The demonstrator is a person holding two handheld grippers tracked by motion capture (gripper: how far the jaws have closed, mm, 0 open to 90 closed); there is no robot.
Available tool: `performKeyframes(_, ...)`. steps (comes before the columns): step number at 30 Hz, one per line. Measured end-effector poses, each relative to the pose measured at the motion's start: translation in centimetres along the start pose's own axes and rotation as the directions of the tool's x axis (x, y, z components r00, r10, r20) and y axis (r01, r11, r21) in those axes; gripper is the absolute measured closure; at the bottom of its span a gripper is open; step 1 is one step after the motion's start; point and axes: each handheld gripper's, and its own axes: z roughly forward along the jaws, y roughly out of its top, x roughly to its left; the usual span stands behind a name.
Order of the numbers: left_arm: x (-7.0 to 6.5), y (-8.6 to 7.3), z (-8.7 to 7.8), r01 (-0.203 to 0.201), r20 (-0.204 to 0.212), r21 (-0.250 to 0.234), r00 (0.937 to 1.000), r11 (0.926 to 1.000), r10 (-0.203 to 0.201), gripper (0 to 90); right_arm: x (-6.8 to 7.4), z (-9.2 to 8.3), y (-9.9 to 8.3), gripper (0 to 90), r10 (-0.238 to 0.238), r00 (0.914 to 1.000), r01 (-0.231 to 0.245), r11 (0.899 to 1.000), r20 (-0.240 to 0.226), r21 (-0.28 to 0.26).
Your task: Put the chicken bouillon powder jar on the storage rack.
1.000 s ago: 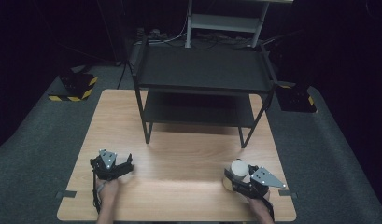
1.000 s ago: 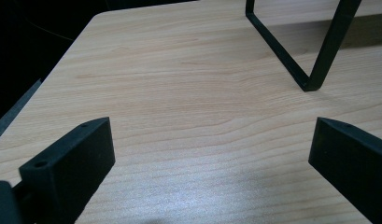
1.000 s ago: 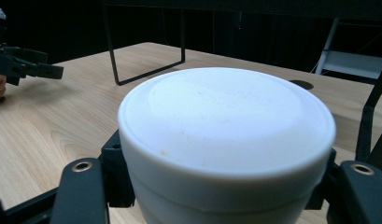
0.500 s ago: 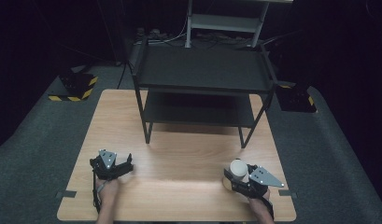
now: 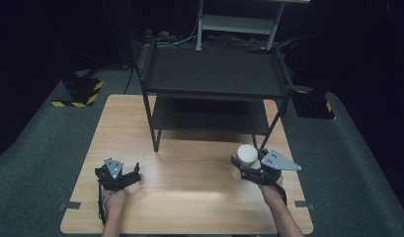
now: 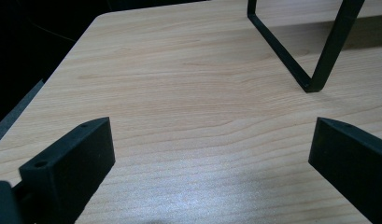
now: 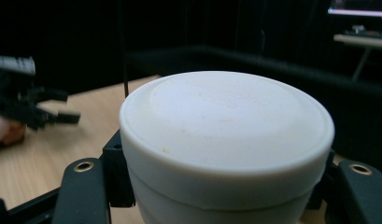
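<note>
A white round tub with a lid (image 5: pixel 247 154) hangs a little above the wooden table (image 5: pixel 189 163), near its right side. My right gripper (image 5: pixel 241 169) is shut on it from the near side. In the right gripper view the tub (image 7: pixel 226 126) sits close up between the black fingers (image 7: pixel 83 186), its lid level. My left gripper (image 5: pixel 134 175) rests low over the table at the near left, and its jaws (image 6: pixel 212 154) stand wide open over bare wood.
A black two-tier metal rack (image 5: pixel 214 74) stands on the far half of the table; one of its legs (image 6: pixel 328 51) is ahead of the left gripper. Dark floor surrounds the table, with yellow-striped blocks (image 5: pixel 81 94) at the far left.
My right gripper has risen off the table with the white tub and shifted toward the rack. The left gripper has stayed where it was.
</note>
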Motion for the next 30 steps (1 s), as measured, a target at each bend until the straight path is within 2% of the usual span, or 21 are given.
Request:
performKeyframes(3,0.0,0.0,0.0,0.001,-0.001,-0.001,1.0,1.0,-0.001,0.6,-1.0,1.4,2.3,33.7,-0.003,0.9997,0.002,0.999,-0.024,-0.035)
performKeyframes(4,0.0,0.0,0.0,0.001,-0.001,-0.001,1.0,1.0,-0.001,0.6,-1.0,1.4,2.3,33.7,-0.003,0.9997,0.002,0.999,-0.024,-0.035)
performKeyframes(5,0.0,0.0,0.0,0.002,-0.002,-0.001,1.0,1.0,-0.002,0.6,-1.5,2.5,3.6,33.7,-0.004,0.9996,0.002,0.999,-0.029,-0.049)
performKeyframes(9,-0.1,-0.1,-0.1,0.002,-0.005,-0.004,1.0,1.0,-0.002,0.6,-2.5,4.5,5.4,33.7,0.016,0.9992,-0.018,0.998,-0.037,-0.065)
performKeyframes(18,0.0,-0.2,-0.1,0.011,-0.006,-0.011,0.9999,0.9999,-0.011,0.6,-3.3,7.6,7.0,33.7,0.048,0.9988,-0.048,0.998,0.0,-0.051)
performKeyframes(30,0.0,-0.2,-0.1,0.011,-0.009,-0.015,0.9999,0.9998,-0.011,0.6,-4.7,10.0,8.1,33.7,0.094,0.9945,-0.09,0.994,0.048,-0.068)
